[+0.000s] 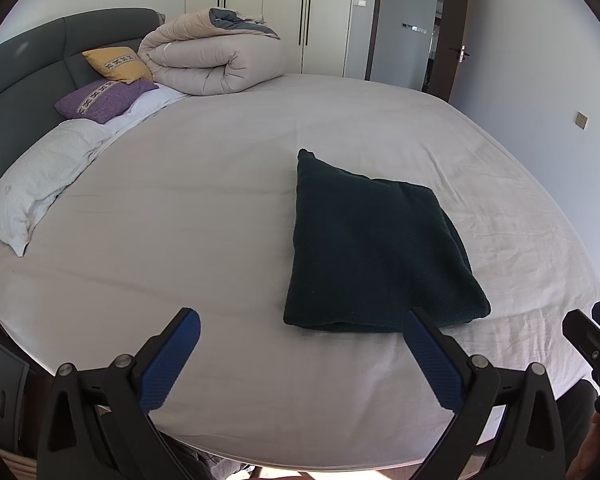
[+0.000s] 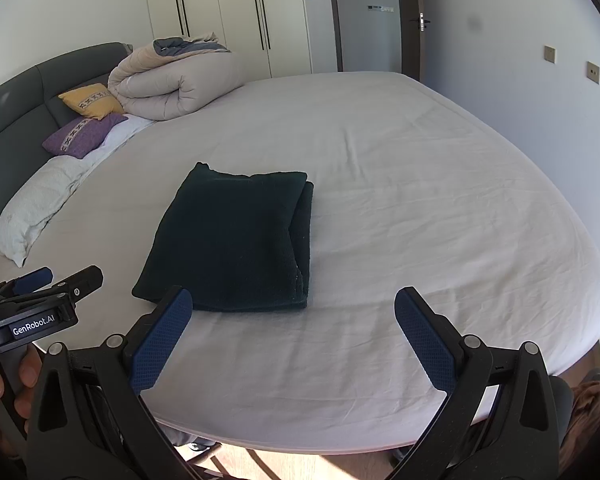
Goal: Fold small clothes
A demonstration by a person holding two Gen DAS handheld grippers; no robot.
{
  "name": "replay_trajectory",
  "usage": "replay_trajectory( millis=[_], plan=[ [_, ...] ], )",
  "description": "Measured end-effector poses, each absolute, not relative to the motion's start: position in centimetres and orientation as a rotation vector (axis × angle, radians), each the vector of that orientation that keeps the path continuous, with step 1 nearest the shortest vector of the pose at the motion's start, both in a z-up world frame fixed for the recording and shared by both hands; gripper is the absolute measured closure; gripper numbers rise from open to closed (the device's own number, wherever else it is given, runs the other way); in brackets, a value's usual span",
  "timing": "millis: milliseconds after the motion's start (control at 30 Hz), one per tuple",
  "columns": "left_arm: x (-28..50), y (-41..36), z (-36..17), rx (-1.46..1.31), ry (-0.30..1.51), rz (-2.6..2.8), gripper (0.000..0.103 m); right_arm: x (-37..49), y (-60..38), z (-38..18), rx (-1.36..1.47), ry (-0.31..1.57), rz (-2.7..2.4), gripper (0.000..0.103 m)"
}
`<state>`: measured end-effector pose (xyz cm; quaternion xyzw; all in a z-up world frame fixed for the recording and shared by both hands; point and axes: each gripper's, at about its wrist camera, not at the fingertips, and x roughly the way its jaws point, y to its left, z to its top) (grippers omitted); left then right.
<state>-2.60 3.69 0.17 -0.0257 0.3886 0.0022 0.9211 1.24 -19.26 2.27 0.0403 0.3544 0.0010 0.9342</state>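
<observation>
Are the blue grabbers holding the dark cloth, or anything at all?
Nothing is held. The left gripper and right gripper are both open and empty. The folded dark cloth lies by itself on the bed.

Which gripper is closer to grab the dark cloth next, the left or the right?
Probably the left gripper: its right finger sits at the near edge of the folded dark cloth. The right gripper, also open, points mostly at bare sheet beside it.
</observation>
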Motion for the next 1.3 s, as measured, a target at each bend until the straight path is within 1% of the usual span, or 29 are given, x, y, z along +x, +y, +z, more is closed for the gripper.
replay_trajectory(
  millis=[1300],
  plan=[
    [-2.4, 3.5, -0.2, -0.049, 0.805, -0.004, 0.000, 1.8, -18.8, 1.2, 0.090, 0.742, 0.004, 0.000]
  ],
)
